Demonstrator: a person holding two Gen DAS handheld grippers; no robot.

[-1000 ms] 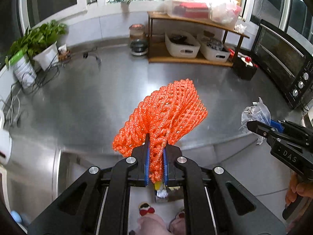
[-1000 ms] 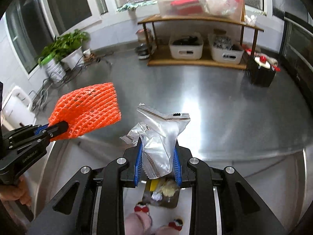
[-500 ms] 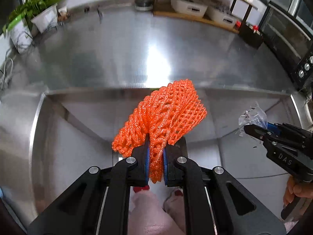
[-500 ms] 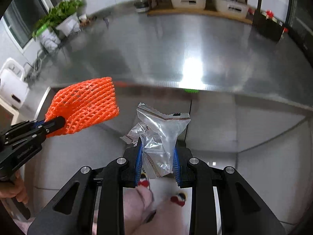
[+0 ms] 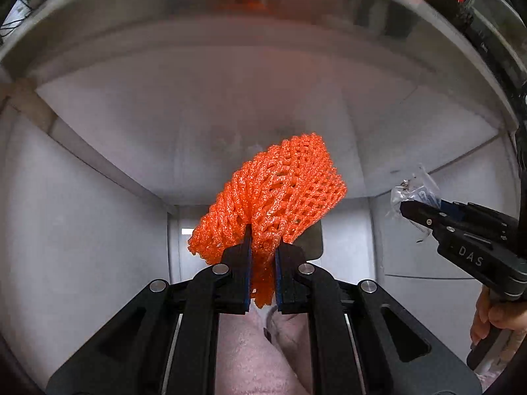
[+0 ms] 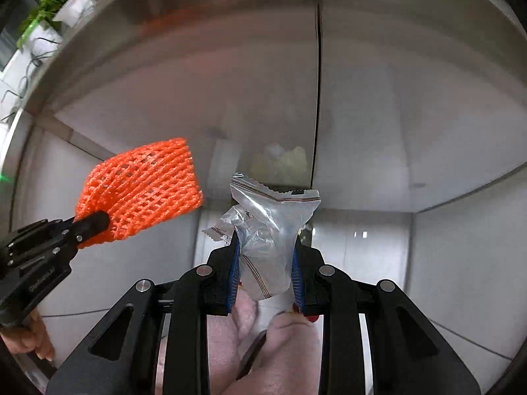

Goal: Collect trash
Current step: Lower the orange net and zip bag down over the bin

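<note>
Having dropped from the counter top to below its edge, we keep our left gripper point(image 5: 262, 265) pinching the orange foam net point(image 5: 273, 197) and our right gripper point(image 6: 265, 271) pinching the clear wrapper point(image 6: 268, 227), likely nearing the bin.

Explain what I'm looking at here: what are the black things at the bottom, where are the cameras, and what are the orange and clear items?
There is no robot. A person holds a pair of black two-finger tongs in each hand, with a fisheye camera on each looking forward along its fingers. In the left view, the left tongs are shut on a crumpled orange foam fruit net. In the right view, the right tongs are shut on a clear crinkled plastic wrapper. Each view also shows the other tongs at its side. Beyond them is the front of a steel counter.
</note>
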